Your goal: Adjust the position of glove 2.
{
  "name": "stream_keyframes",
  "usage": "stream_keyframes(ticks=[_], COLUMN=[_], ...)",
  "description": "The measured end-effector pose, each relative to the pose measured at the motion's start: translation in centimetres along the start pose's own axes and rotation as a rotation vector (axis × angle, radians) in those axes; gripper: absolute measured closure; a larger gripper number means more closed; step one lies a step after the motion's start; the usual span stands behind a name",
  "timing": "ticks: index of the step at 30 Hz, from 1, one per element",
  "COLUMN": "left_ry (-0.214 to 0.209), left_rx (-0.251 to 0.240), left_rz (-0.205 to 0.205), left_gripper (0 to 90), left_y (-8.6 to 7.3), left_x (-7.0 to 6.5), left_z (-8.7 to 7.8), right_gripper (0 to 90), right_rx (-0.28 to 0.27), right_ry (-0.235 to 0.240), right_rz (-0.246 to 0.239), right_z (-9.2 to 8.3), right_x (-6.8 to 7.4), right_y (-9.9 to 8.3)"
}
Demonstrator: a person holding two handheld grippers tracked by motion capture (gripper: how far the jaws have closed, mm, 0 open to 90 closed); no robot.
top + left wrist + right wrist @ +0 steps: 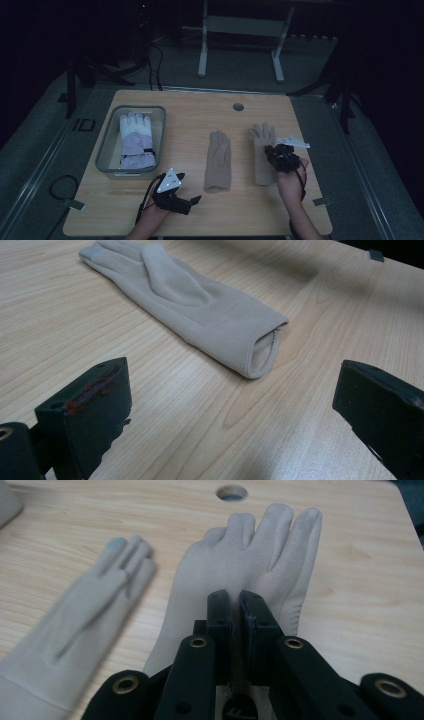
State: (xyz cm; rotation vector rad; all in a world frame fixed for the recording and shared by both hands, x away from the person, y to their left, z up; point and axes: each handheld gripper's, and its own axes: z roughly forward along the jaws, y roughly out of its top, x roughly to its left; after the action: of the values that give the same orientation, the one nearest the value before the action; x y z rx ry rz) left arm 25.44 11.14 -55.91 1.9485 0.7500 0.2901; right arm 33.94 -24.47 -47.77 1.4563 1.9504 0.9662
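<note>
Grey bin [107, 145] w/ white glove [136, 140].

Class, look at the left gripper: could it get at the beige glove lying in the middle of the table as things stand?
Probably yes: the left gripper is open, bare wood lies between it and the middle beige glove.

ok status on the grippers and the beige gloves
Right gripper shut over the right beige glove, grip on fabric unclear. Left gripper open, near the other glove's cuff. Nothing in the way.
</note>
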Motion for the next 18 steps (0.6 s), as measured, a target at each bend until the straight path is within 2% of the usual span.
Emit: stream_keyframes(ticks=[3,5,9,10,11,12,13,14,15,16,17,18], left_ry=[0.005,0.005,0.005,0.003,0.003,0.002,0.002,0.003,0.003,0.0,0.0,-0.003], left_rx=[0.002,0.0,-0.006,-0.006,-0.006,-0.001,-0.001,0.001,0.001,0.001,0.001,-0.003], left_rz=[0.006,0.008,0.007,0.01,0.01,0.02,0.02,0.029,0.029,0.034,0.034,0.034], left_gripper=[2.4,2.4,2.4,2.4,2.4,2.4,2.4,2.4,2.4,2.4,2.4,2.4], left_y=[0.0,0.0,0.0,0.0,0.0,0.0,0.0,0.0,0.0,0.0,0.0,0.1], left_x=[0.0,0.0,0.1,0.0,0.0,-0.1,-0.1,-0.3,-0.3,-0.3,-0.3,-0.3], left_z=[0.0,-0.1,-0.2,-0.2,-0.2,-0.1,-0.1,-0.1,-0.1,-0.1,-0.1,-0.2], right_gripper=[84.1,84.1,84.1,84.1,84.1,84.1,84.1,84.1,84.1,84.1,84.1,84.0], right_rx=[-0.013,-0.02,-0.025,-0.027,-0.027,-0.03,-0.03,-0.025,-0.025,-0.018,-0.018,-0.014], right_ry=[0.011,0.013,0.04,0.055,0.055,0.055,0.055,0.06,0.06,0.062,0.062,0.06], right_rz=[-0.015,-0.013,-0.017,-0.002,-0.002,0.007,0.007,0.016,0.016,0.043,0.043,0.059], right_z=[0.1,0.1,0.7,1.0,1.0,1.3,1.3,1.7,1.7,2.1,2.1,2.6], right_x=[1.6,2.0,4.5,5.4,5.4,6.4,6.4,7.3,7.3,8.0,8.0,8.8], right_y=[0.7,0.9,1.7,2.0,2.0,2.2,2.2,2.2,2.2,2.2,2.2,2.1])
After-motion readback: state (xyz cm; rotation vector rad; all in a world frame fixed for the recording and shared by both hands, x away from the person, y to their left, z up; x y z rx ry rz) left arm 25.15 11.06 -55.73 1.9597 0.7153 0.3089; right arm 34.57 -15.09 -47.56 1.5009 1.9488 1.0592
